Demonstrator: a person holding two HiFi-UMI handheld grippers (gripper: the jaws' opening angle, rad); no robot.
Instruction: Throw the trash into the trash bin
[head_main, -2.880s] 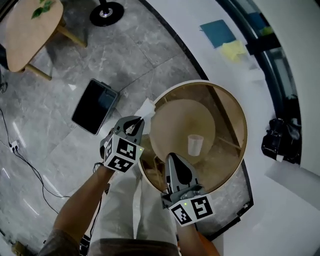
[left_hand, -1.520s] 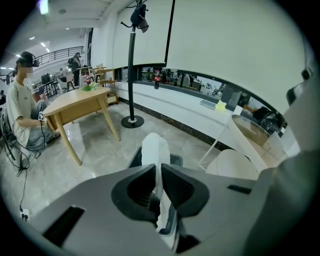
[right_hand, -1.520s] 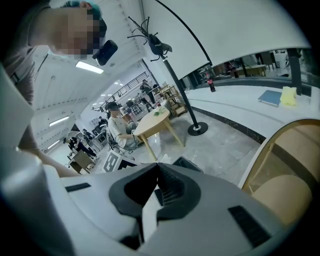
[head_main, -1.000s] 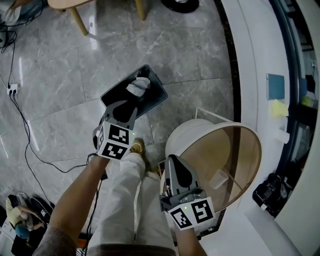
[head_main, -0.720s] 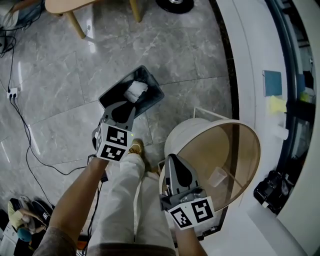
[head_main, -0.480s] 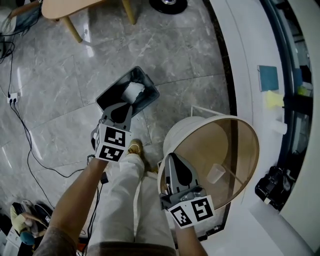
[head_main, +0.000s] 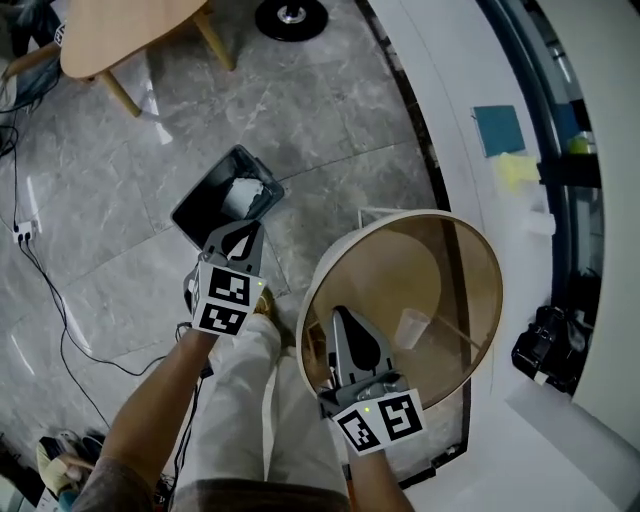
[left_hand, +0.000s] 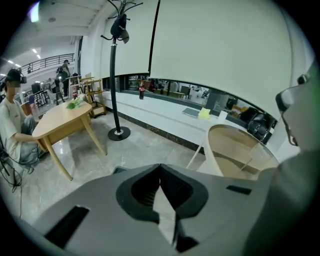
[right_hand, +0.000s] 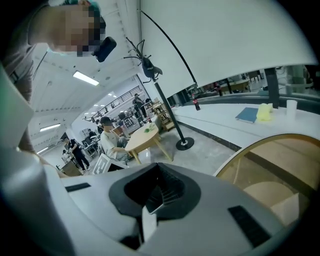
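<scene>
Nearly three seconds ago our left gripper (head_main: 248, 232) held the trash (head_main: 239, 195) at the table (head_main: 470, 250) edge, with the bin (head_main: 200, 207) off to its left. A second ago the trash was already at the bin's mouth, just ahead of that gripper. Now it lies inside the bin, and the gripper has drawn back, its tips at the bin's near rim. Its jaws have just been closing and now meet with nothing between them. Our right gripper (head_main: 342, 318), a second ago beside the table, now sits over its glass top, near the cup (head_main: 410, 328).
</scene>
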